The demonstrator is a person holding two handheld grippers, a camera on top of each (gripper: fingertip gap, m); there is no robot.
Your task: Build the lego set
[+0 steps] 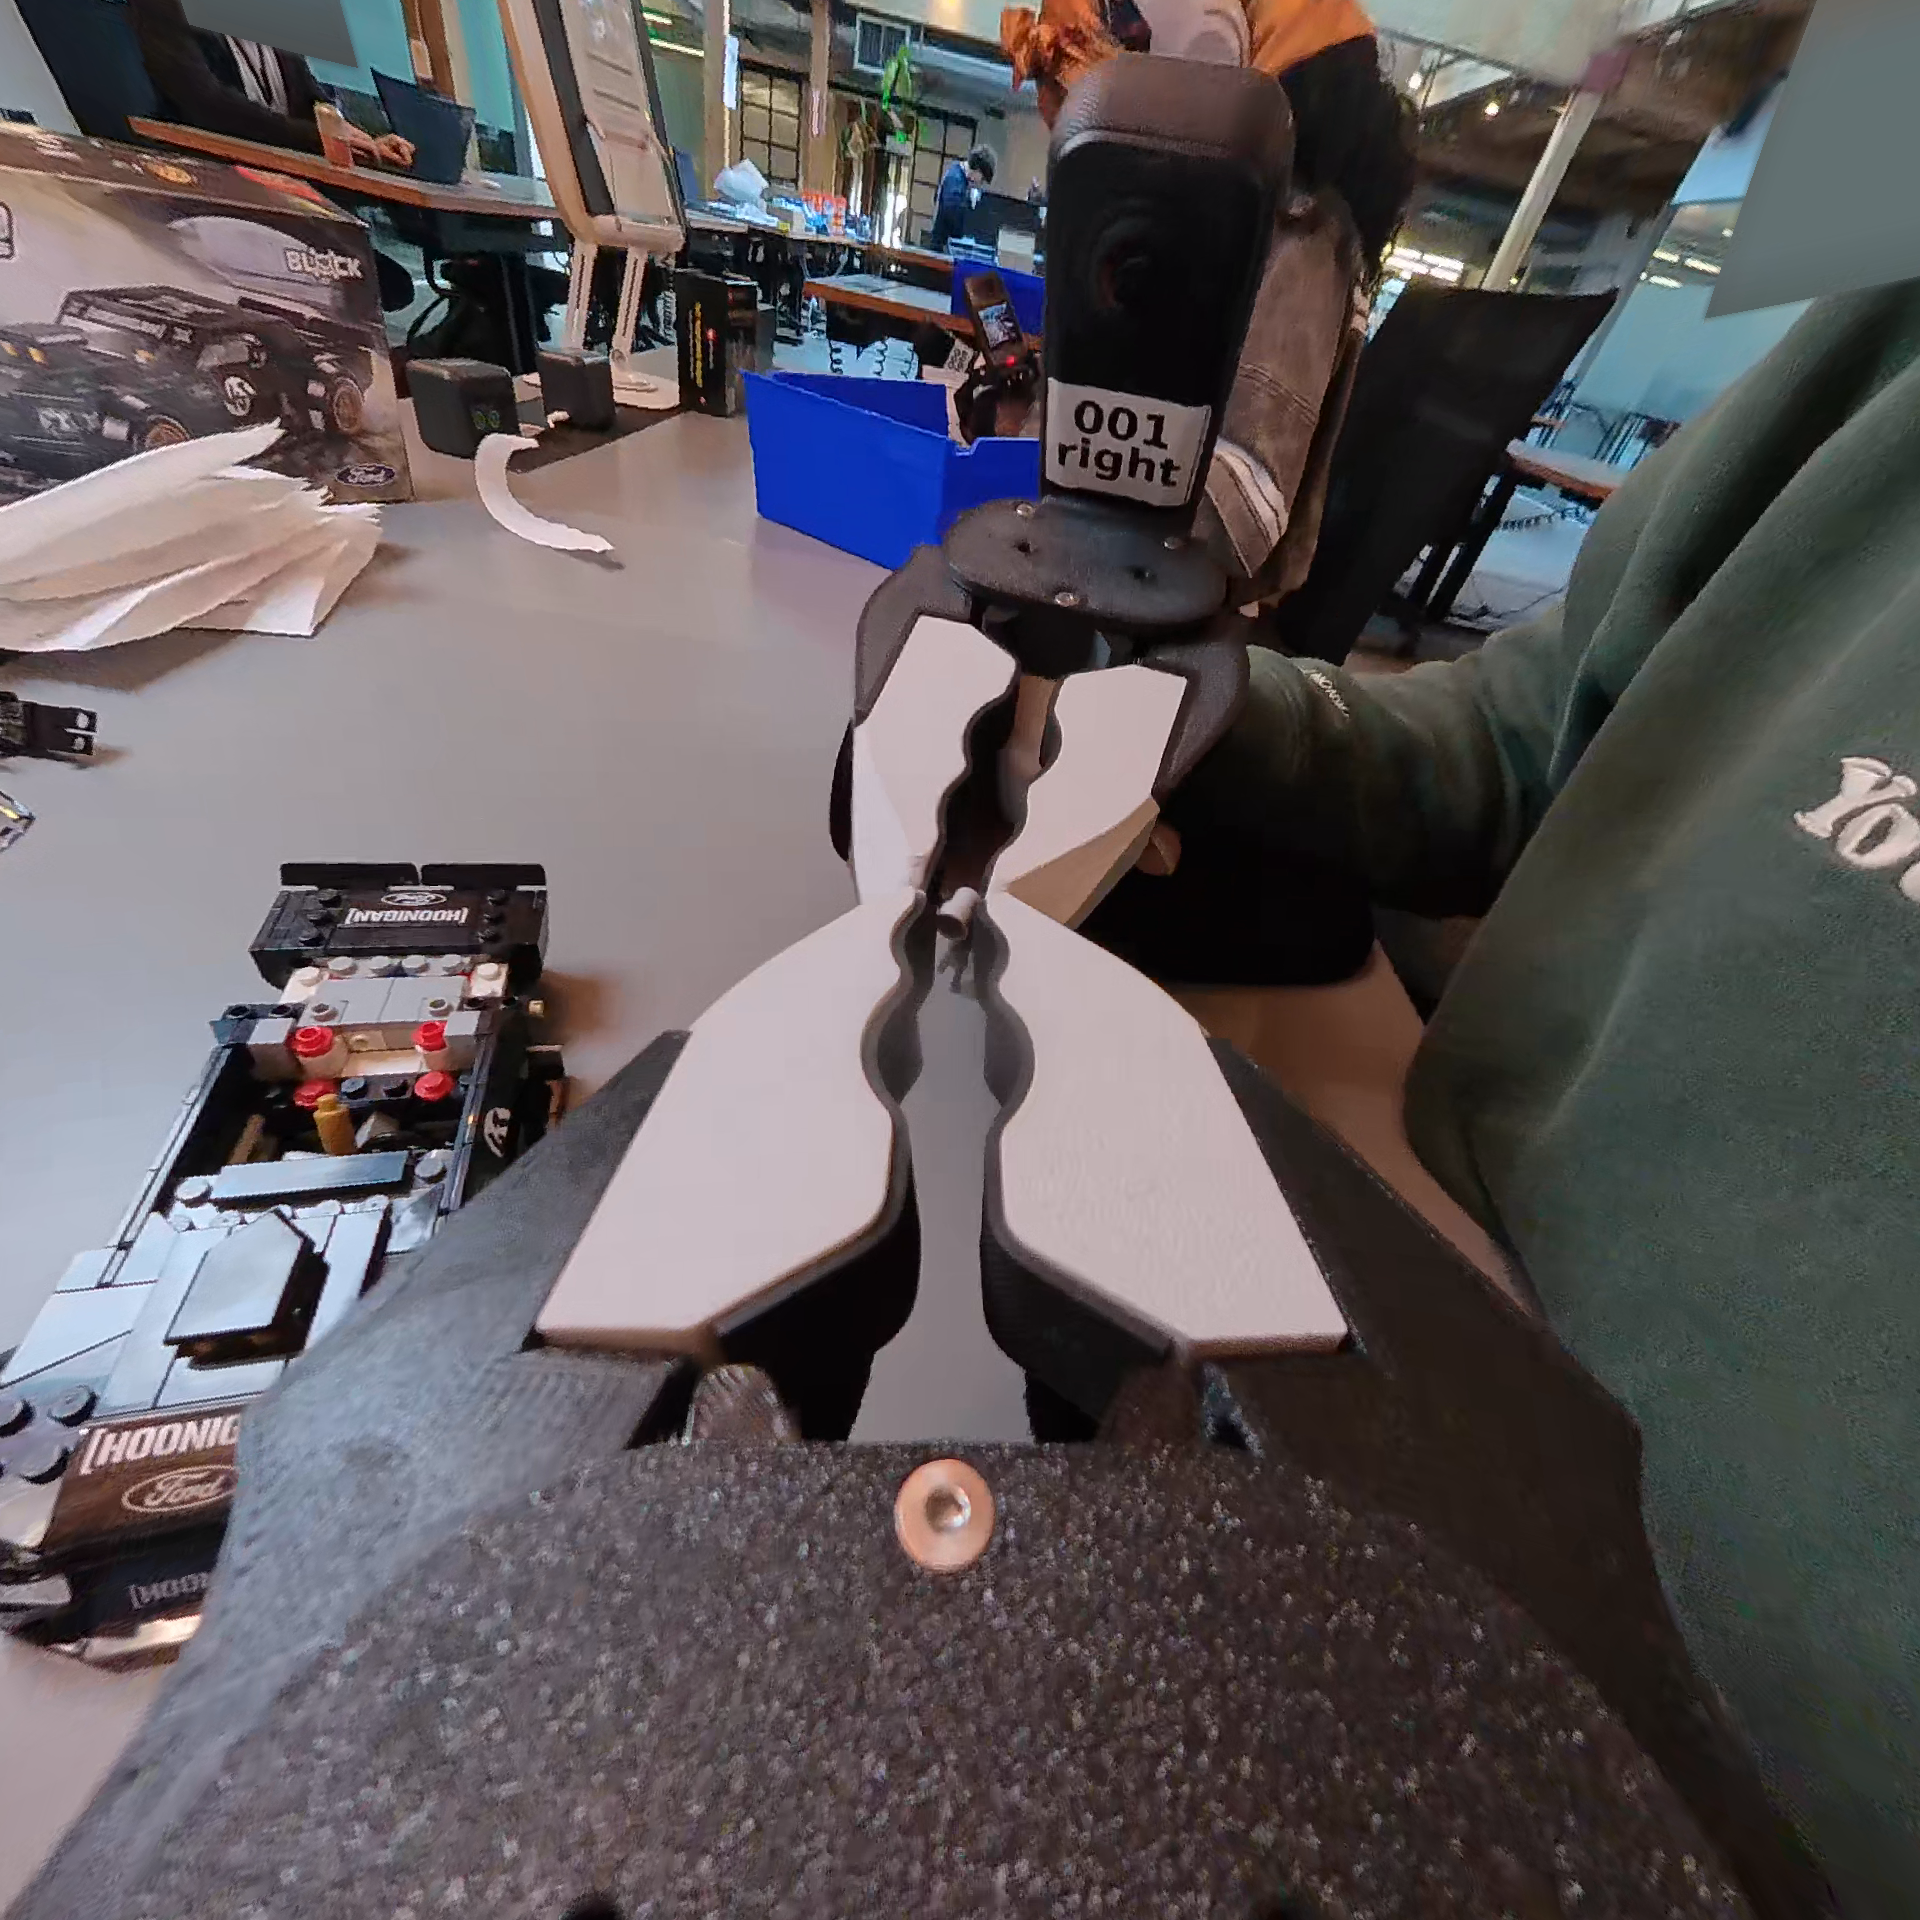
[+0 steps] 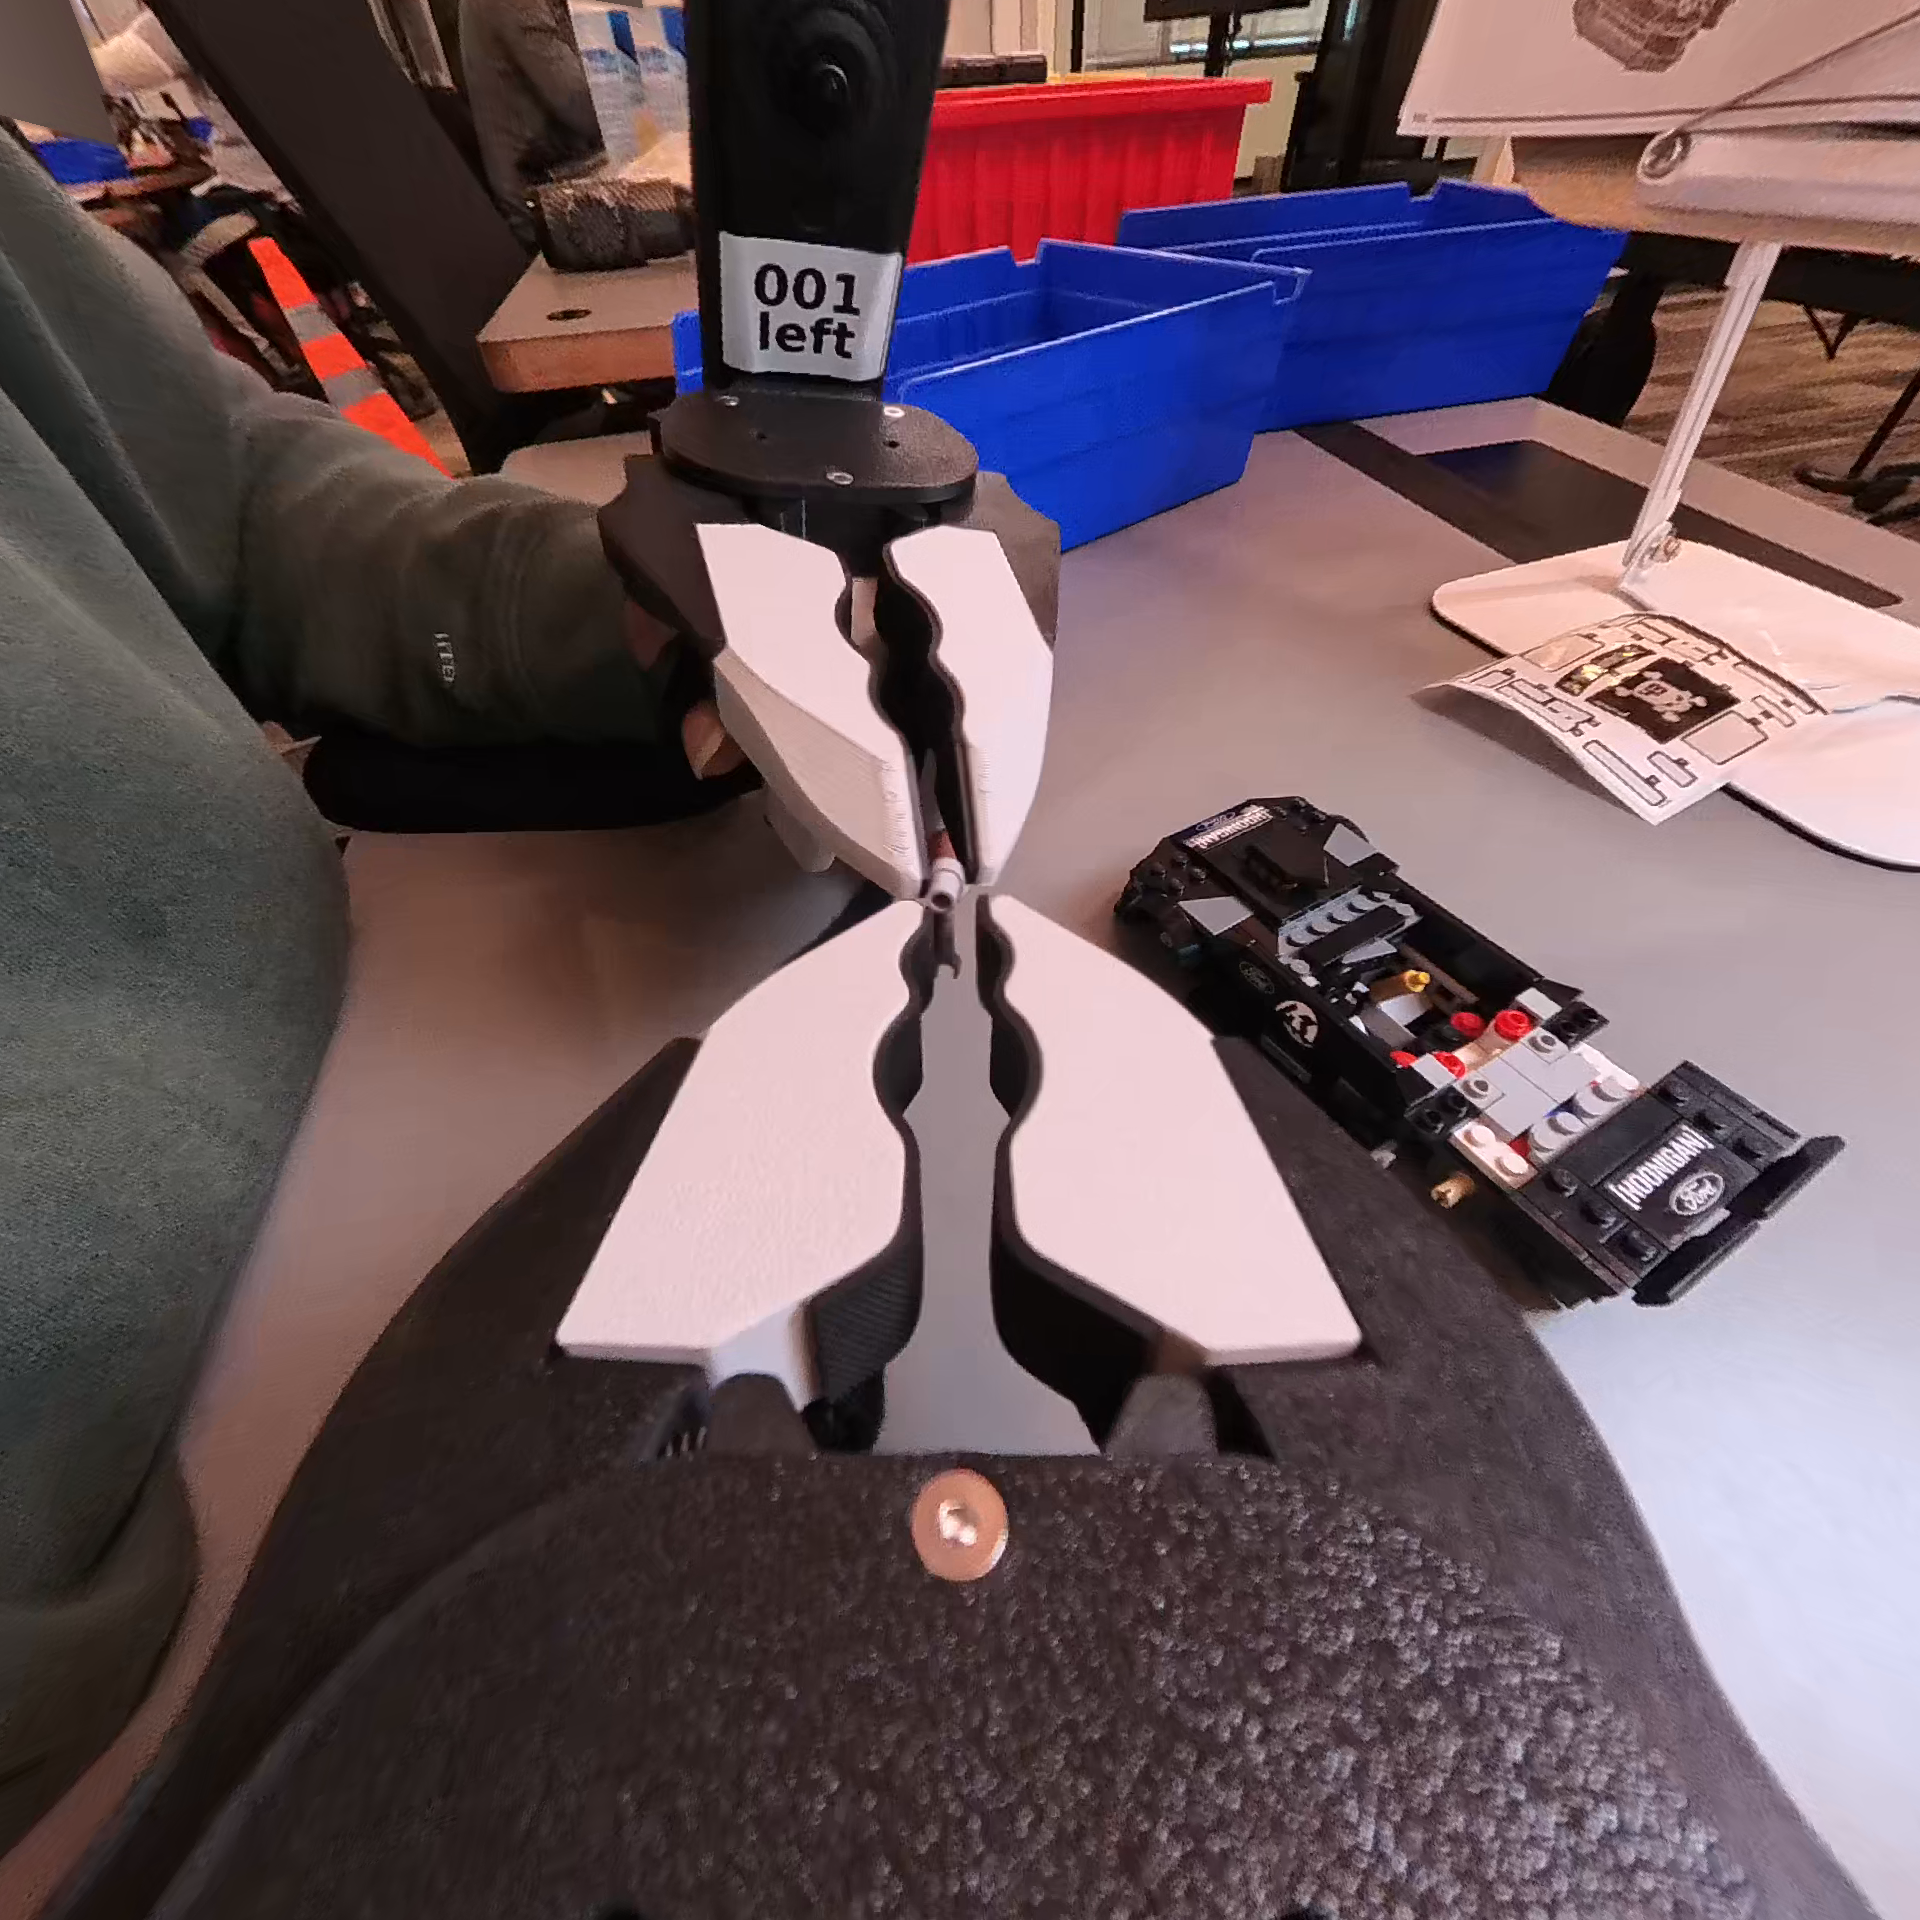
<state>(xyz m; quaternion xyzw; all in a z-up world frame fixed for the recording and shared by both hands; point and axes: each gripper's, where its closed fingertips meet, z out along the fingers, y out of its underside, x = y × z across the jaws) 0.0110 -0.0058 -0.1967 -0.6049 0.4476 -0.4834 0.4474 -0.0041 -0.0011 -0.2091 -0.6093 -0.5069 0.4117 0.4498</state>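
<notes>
You held the left gripper point(image 1: 951, 930) and right gripper point(image 2: 945, 914) tip to tip above the grey tabletop point(image 1: 582, 665), prob. so both wrist cams could watch the small light-grey tubular lego piece point(image 1: 958, 914) between them. In the right wrist view, that piece point(image 2: 943, 871) sat clenched in the left gripper's white fingertips point(image 2: 904, 831), w/ a thin dark pin-like part below it reaching into the right gripper's near-closed tips; whether the right actually gripped it, I couldn't tell. It looked like a mid-air join or hand-off. The half-built black lego car w/ red and grey studs point(image 2: 1455, 1039) lay just right of the right gripper, close for fitting the part.
</notes>
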